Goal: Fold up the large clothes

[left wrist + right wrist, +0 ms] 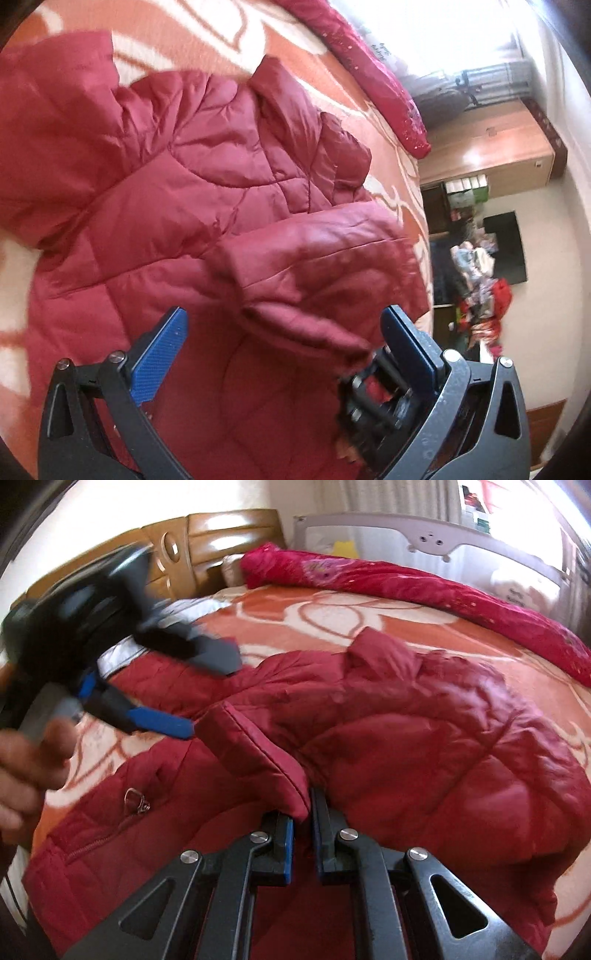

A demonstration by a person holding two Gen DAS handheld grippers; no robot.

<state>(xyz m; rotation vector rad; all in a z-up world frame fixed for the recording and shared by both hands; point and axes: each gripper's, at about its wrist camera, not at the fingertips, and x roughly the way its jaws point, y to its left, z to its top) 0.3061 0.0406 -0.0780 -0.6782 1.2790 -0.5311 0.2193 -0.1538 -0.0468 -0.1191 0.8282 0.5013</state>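
Observation:
A dark red quilted puffer jacket (pixel 155 177) lies spread on the bed; it also fills the right wrist view (pixel 424 738). One sleeve (pixel 314 266) is folded across its body. My left gripper (pixel 284 325) is open just above the jacket, its blue pads wide apart with the sleeve cuff between them. It also shows blurred at the left of the right wrist view (pixel 207 698), open. My right gripper (pixel 302 812) is shut on the sleeve cuff (pixel 258 753), holding it over the jacket.
The jacket rests on an orange and cream patterned blanket (pixel 332 624). A red quilt (pixel 424 583) is bunched along the far side. A wooden headboard (pixel 207 535) and a white bed rail (pixel 424 531) stand behind. A wardrobe (pixel 491 147) and cluttered shelves stand beyond the bed.

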